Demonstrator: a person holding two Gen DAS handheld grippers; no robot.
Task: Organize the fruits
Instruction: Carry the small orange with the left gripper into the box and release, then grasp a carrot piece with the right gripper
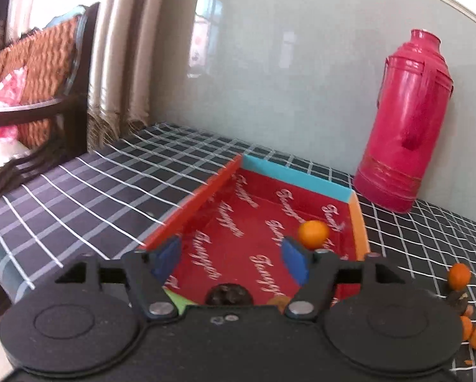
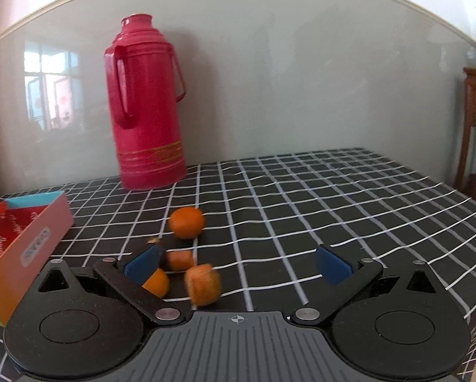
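Meanwhile, the left gripper (image 1: 231, 259) is hanging wide-jawed over the box (image 1: 301, 176), an orange fruit (image 1: 313, 231) lying inside; the right gripper (image 2: 238, 264) is gaping empty beside scattered fruits (image 2: 187, 222) near the flask (image 2: 147, 105).

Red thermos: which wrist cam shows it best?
Right wrist. The red thermos stands whole there, with its handle, gold bands and base on the checked tablecloth all clear. The left wrist view shows it complete too, but off at the right edge, behind the red box.
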